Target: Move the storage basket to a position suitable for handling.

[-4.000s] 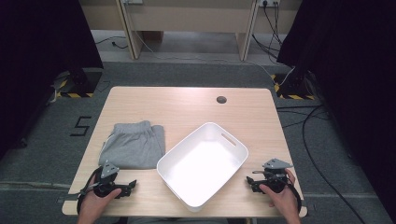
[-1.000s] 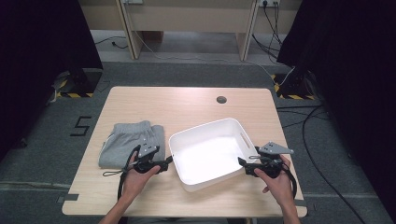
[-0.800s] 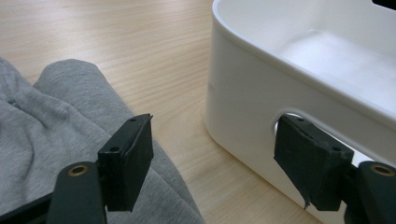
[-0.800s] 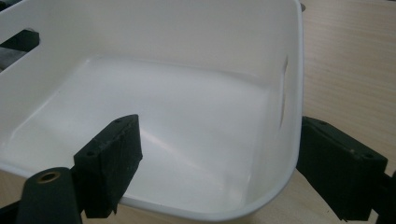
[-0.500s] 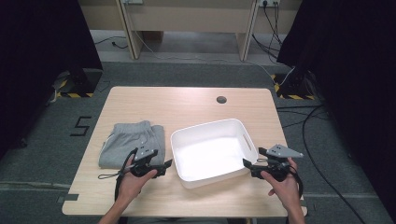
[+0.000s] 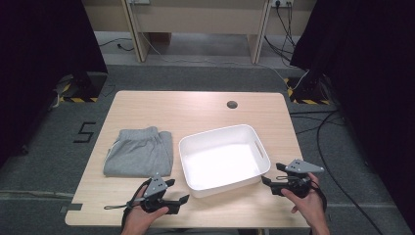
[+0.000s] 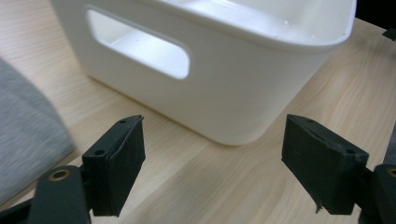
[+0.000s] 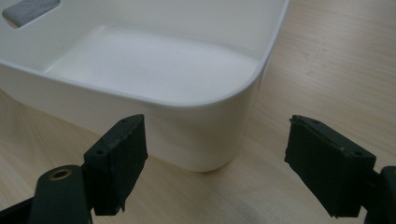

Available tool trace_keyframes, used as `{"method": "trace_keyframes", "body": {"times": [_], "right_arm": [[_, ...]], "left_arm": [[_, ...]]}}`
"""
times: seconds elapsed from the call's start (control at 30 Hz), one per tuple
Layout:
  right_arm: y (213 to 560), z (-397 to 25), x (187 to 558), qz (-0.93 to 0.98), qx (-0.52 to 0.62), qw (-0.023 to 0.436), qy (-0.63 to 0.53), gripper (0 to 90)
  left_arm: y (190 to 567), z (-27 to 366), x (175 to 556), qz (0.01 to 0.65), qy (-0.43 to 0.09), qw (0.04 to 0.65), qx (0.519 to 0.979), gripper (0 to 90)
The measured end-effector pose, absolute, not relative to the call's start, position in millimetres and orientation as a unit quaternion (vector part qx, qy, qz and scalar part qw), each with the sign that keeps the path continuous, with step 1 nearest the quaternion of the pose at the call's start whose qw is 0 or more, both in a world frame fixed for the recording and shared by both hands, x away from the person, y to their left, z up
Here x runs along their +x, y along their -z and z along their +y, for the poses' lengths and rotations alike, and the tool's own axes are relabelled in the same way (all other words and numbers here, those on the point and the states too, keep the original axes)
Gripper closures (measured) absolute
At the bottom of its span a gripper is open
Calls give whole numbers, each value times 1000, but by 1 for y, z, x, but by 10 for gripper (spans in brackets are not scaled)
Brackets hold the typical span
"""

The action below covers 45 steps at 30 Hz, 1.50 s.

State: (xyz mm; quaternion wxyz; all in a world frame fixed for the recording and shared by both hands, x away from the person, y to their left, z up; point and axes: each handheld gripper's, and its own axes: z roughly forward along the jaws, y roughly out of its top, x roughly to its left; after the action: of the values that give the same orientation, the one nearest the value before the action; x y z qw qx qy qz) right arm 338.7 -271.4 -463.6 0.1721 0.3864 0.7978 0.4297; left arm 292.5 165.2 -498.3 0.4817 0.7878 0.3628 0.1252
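Observation:
An empty white plastic bin (image 6: 222,159) with handle slots stands on the wooden table (image 6: 195,112), right of centre. Folded grey shorts (image 6: 139,152) lie to its left. My left gripper (image 6: 180,200) is open near the front edge, just off the bin's near left corner, jaws apart with nothing between them. In the left gripper view the bin (image 7: 210,60) is close ahead, with the grey shorts (image 7: 23,135) at the left edge. My right gripper (image 6: 266,181) is open beside the bin's near right corner. The right gripper view looks into the bin (image 8: 154,70) from just outside it.
A small round cable hole (image 6: 232,104) sits near the table's far edge. Cables (image 6: 333,132) trail over the floor to the right. Desk legs stand beyond the table. Bare wood lies between the bin and the front edge.
Over four seconds the bin has been turned from a diagonal to nearly square with the table. In the last second both grippers drew back from the bin toward the front edge.

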Motion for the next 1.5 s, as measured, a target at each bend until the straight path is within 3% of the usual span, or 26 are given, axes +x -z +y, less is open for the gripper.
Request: {"method": "trace_keyframes", "body": {"times": [0.33,0.67,1.5], "right_arm": [[476,-246,347,823,355,168,-410,147],[476,-231,350,817,368,157,-415,183],[477,-204,374,818,362,164,-416,172]], "left_arm": [[503,151,306,348,-120,476,799,190],[498,157,322,366,-138,482,784,218],[482,182,360,414,-151,494,749,236]]}}
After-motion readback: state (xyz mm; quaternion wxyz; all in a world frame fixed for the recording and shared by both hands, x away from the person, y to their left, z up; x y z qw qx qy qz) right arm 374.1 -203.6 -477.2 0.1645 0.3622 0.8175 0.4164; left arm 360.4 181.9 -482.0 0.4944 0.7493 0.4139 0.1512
